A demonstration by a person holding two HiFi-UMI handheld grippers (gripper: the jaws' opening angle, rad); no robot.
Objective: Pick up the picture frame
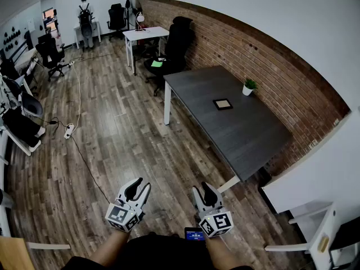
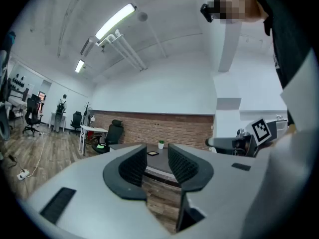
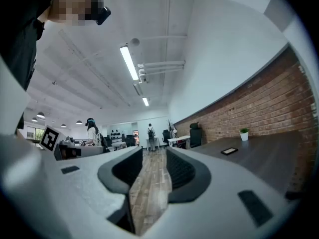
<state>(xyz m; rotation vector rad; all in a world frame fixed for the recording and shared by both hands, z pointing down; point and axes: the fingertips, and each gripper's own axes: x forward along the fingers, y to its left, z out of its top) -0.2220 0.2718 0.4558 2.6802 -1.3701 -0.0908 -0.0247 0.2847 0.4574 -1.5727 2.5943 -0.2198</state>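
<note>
On the dark bench (image 1: 250, 136) against the brick wall (image 1: 259, 58), the picture frame (image 1: 223, 104) lies flat, toward the wall side and just short of a small potted plant (image 1: 249, 86). We stand well apart from it on the wood floor (image 1: 124, 134). The left hand-held gripper (image 1: 140, 186) and the right hand-held gripper (image 1: 203, 189) are both held low in front of us. Each has its jaws standing apart with a fairly narrow gap and nothing between them.

The frame looks thin and flush with the bench top, so we judge the grasp to be the weak point. Jaws coming straight down may only push it along the surface or scrape the bench, and the present gap may be too small to span it. A reach that overshoots could tip the plant, which sits near the frame's far corner.

A cable (image 1: 84, 156) trails across the floor to our left, so we would keep clear of it as we step in. The floor between us and the bench's near long edge looks open. A white unit (image 1: 312, 221) crowds the right, and an office chair (image 1: 177, 41) stands at the far end. Because the wall closes off the far side, we would have to lean in over the near edge to reach the frame.
</note>
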